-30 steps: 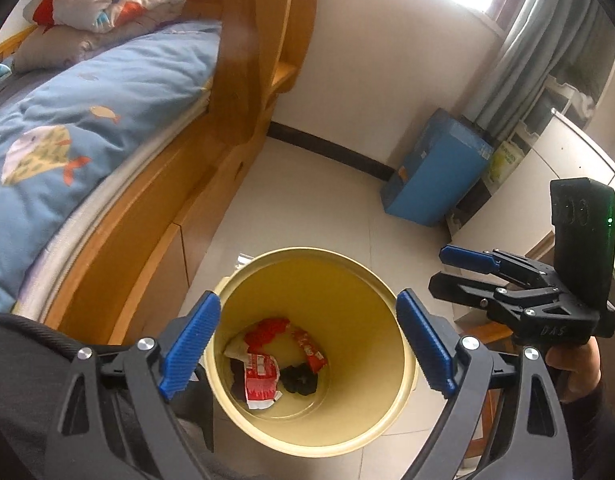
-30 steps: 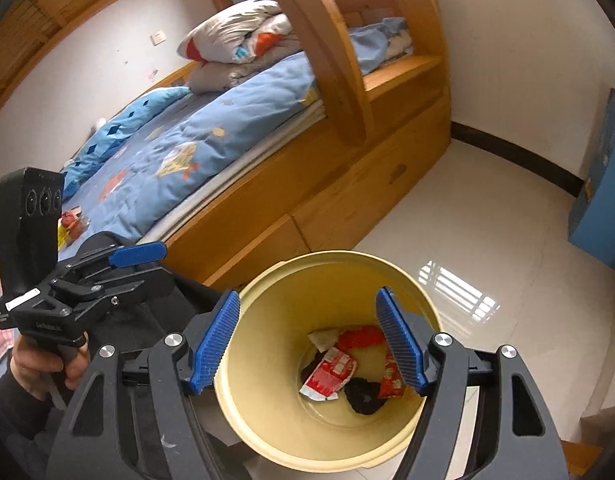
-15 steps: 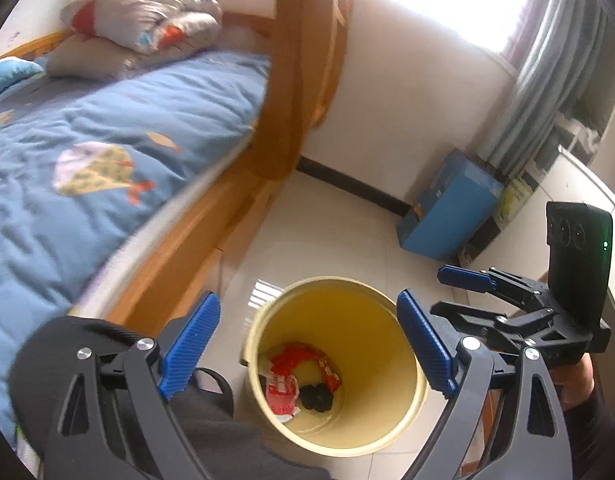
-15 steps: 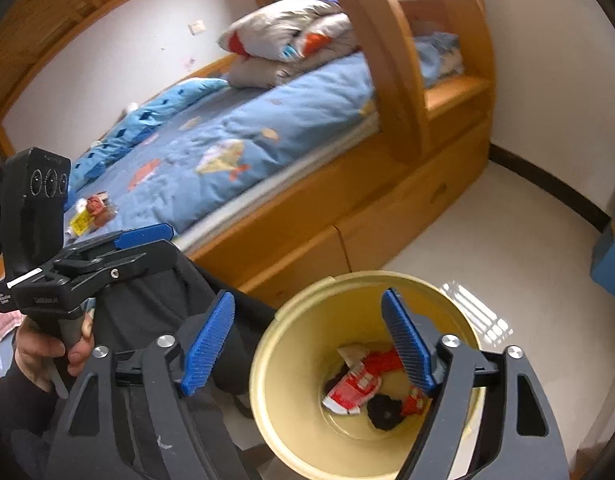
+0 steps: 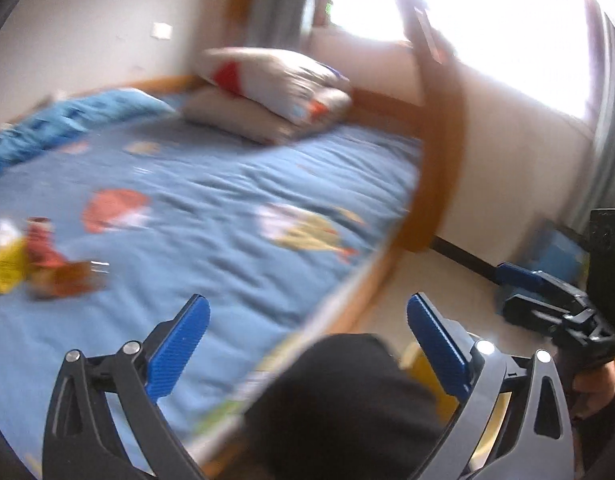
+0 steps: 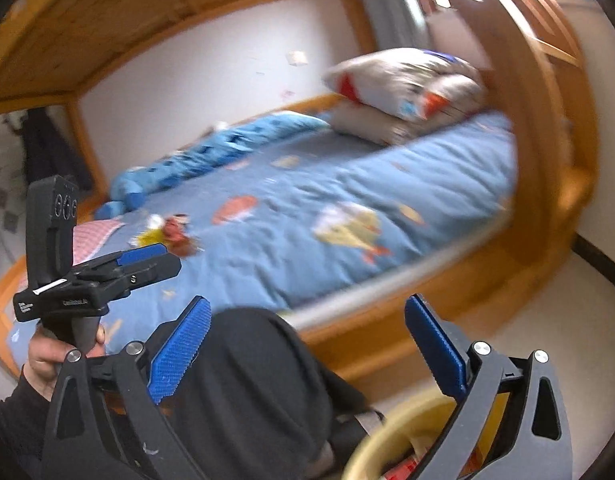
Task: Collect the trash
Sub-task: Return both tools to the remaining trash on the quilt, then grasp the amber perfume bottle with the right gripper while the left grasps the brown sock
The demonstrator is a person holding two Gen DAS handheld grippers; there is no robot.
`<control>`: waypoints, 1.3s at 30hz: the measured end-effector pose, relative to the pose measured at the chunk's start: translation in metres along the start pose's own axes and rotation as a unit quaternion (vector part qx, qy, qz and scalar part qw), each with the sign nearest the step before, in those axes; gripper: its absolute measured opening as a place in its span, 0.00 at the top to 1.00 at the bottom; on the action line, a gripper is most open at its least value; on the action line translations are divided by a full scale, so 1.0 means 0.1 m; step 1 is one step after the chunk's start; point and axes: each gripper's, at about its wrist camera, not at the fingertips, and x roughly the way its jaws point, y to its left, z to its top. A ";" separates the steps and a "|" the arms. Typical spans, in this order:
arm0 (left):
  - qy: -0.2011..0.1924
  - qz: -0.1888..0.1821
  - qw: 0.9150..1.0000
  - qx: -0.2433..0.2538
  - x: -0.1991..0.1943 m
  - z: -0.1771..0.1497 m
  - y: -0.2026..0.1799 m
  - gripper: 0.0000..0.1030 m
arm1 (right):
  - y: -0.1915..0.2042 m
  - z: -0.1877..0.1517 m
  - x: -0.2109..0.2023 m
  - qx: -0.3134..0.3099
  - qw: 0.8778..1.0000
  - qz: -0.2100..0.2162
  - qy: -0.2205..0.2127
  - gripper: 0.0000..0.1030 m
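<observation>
Left gripper (image 5: 305, 346): blue-padded jaws spread wide, empty, touching nothing, raised over blue patterned bed quilt (image 5: 211, 200).
Right gripper (image 6: 305, 346): blue-padded jaws likewise spread wide, empty, above round yellow plastic bin (image 6: 371, 450) on floor beside wooden bed frame (image 6: 391, 332); red wrappers partly visible inside.
Loose trash: small blurred cluster of yellow and red wrappers (image 5: 31, 258) lying on quilt, well left of left jaws.
</observation>
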 end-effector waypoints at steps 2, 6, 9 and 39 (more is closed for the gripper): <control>-0.011 0.031 0.999 -0.010 -0.15 0.02 0.25 0.04 | 0.15 0.07 0.13 -0.013 0.999 0.036 -0.012 0.08; -0.024 0.083 0.996 -0.036 -0.39 0.01 0.71 0.04 | 0.57 0.22 0.45 -0.067 0.993 0.095 -0.028 0.08; -0.032 0.123 0.990 -0.061 -0.53 -0.03 1.06 0.04 | 0.94 0.32 0.74 -0.128 0.983 0.129 -0.013 0.08; 0.007 0.169 0.964 -0.204 -0.15 -0.07 2.91 0.04 | 2.27 0.41 3.78 -0.401 0.860 0.200 0.244 0.33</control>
